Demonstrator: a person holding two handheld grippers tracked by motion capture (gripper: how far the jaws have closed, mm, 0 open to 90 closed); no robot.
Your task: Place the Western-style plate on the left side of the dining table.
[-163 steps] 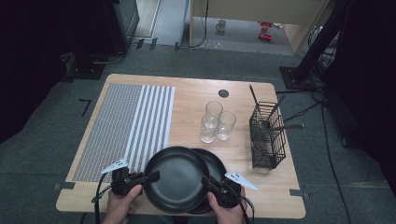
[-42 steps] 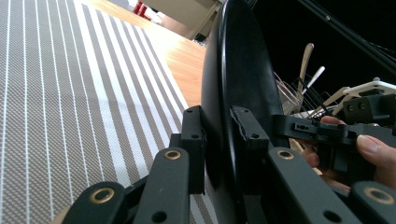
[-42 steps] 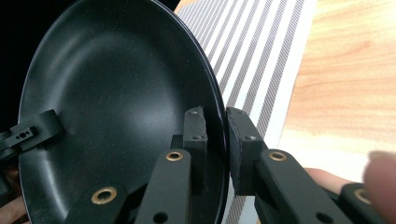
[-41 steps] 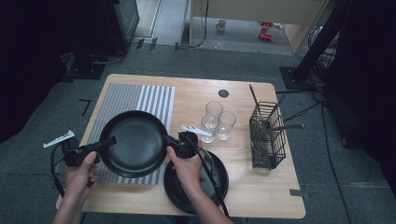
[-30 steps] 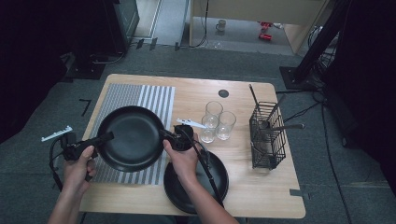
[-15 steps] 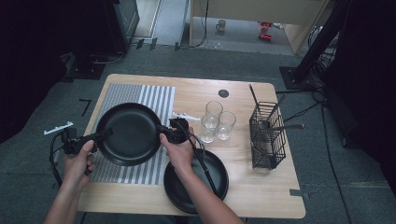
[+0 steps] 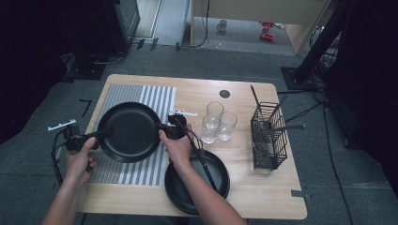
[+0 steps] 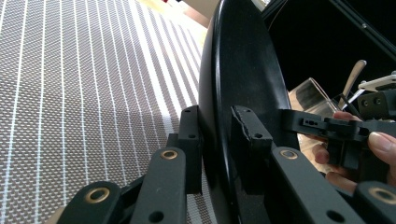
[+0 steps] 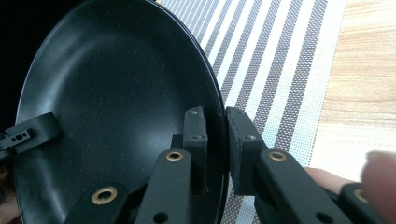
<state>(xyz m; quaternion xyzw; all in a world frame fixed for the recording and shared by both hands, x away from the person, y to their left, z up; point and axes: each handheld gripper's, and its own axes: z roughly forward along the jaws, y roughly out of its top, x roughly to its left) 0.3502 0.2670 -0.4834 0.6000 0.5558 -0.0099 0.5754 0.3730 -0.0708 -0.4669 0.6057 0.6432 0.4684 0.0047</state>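
From the high view, a black plate (image 7: 129, 132) is held above the striped mat (image 7: 141, 96) at the left of the desk (image 7: 263, 197), the left gripper (image 7: 104, 133) clamped on its left rim and the right gripper (image 7: 164, 129) on its right rim. A second black plate (image 7: 220, 180) lies near the front edge.

In the left gripper view, the jaws pinch the plate's rim (image 8: 219, 140).

In the right gripper view, both jaws grip the rim (image 9: 217, 135) over the mat (image 9: 280, 70).

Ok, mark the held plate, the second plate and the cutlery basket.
held plate (image 7: 129, 131), high view, its inner bowl.
second plate (image 7: 216, 176), high view, bare right half.
cutlery basket (image 7: 270, 140), high view, wire side wall.
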